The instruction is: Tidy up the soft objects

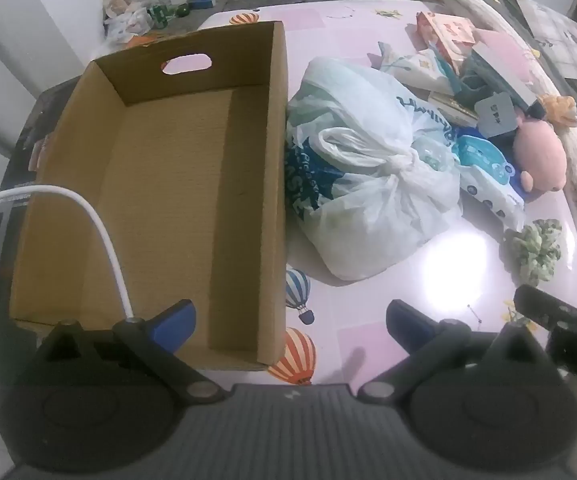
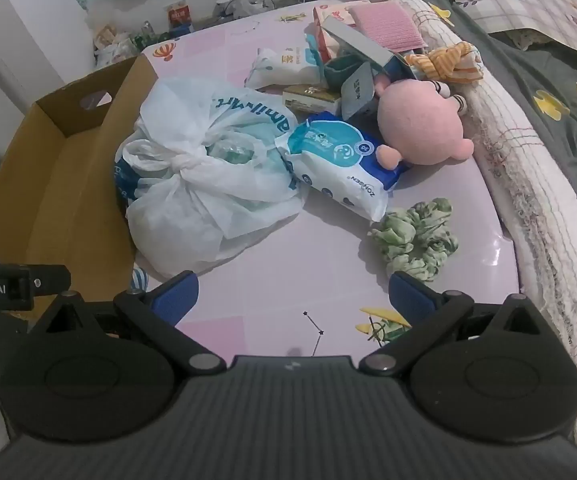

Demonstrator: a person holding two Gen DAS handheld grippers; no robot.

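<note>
1. The left gripper and right gripper both hang released, jaws spread wide and holding nothing, over a glossy pink table.
2. A knotted plastic bag, wipes pack, pink plush toy and green scrunchie lie beside the cardboard box.
3. A quilted bed borders the table's right edge; clutter sits on the floor behind.

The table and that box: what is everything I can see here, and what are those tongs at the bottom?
cardboard box: one, brown, empty, left side of table
tied plastic bag: one, white, against the box's right wall
wipes pack: one, blue and white, right of the bag
plush toy: one, pink, touching the wipes pack
scrunchie: one, green and white, alone near the right edge
table: one, pink balloon-print cover
left tongs: one, black with blue pads, open, empty
right tongs: one, same colours, open, empty
</note>
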